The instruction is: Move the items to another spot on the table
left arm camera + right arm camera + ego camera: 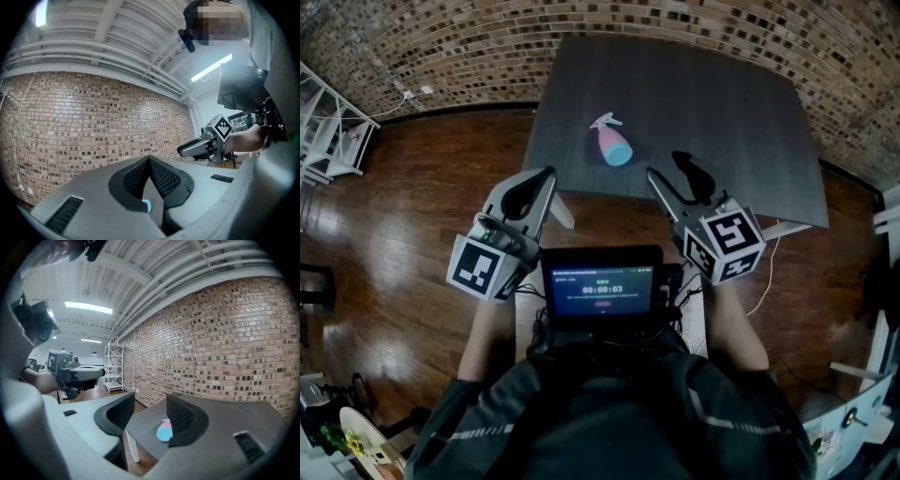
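Observation:
A pink and blue spray bottle [611,142] lies on its side near the front of the dark grey table [722,112]. It is the only item on the tabletop. My left gripper [546,180] hovers at the table's front edge, short of the bottle, with its jaws meeting at the tips and nothing held. My right gripper [670,171] is over the front edge to the bottle's right, its jaws apart and empty. In the right gripper view the bottle [164,431] shows beyond the open jaws [150,401]. In the left gripper view only a blue sliver [146,205] shows below the closed tips [149,161].
A brick wall [487,47] runs behind the table, with wooden floor [403,244] to the left. White shelving [328,131] stands at far left. A screen [602,286] sits on the person's chest. A white table leg [562,211] is beside the left gripper.

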